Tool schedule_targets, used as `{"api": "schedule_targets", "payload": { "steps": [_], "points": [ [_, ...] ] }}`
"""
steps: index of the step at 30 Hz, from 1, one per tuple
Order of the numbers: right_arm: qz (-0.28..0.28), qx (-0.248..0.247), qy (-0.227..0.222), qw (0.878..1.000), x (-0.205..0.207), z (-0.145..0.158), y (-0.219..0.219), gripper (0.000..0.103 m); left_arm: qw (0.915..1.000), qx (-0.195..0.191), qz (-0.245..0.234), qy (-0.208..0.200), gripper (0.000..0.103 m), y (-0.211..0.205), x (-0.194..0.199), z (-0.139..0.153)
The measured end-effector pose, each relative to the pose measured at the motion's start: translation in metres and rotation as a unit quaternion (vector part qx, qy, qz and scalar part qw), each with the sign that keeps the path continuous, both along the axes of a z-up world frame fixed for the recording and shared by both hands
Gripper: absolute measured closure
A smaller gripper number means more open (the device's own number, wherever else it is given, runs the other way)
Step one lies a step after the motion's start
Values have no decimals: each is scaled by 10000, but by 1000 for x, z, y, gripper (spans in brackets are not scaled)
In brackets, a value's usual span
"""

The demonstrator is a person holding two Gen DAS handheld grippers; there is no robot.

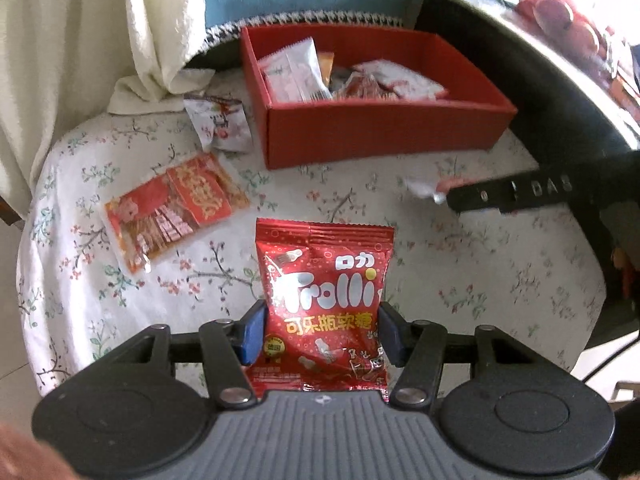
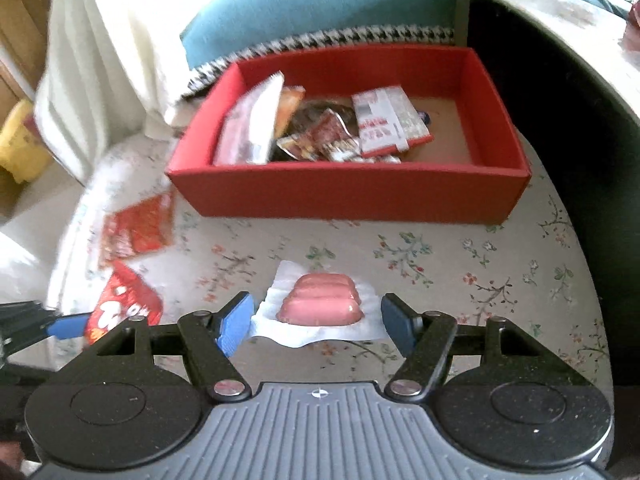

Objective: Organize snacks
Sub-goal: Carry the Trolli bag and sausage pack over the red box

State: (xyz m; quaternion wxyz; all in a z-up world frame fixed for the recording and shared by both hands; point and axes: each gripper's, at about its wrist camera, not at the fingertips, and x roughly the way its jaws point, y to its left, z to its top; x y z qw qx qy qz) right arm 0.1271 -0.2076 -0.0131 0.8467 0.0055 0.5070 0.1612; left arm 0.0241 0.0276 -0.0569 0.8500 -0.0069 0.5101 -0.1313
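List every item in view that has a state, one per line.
Left gripper: shut on Trolli gummy bag.
Right gripper: open around sausage pack.
Red box: lidless, part filled.
Red snack packet: flat on tablecloth.
White snack packet: crumpled beside box.

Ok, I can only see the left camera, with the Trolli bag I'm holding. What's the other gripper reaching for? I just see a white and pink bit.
Observer: A pack of pink sausages in a whitish wrapper, lying on the flowered cloth.
Child: Is it grabbed?
Observer: No. The right gripper is open, with one finger on each side of the pack.
Child: Is there room in the red box?
Observer: Yes. The red box shows bare floor at its right end; the snacks are piled at the left and middle.
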Motion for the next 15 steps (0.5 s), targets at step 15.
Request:
{"api": "schedule_targets", "payload": {
  "steps": [15],
  "points": [
    [-71, 343, -449, 9984, 8, 31, 3, 27, 9961, -513, 325, -636, 53, 13, 25, 50]
  ]
}}
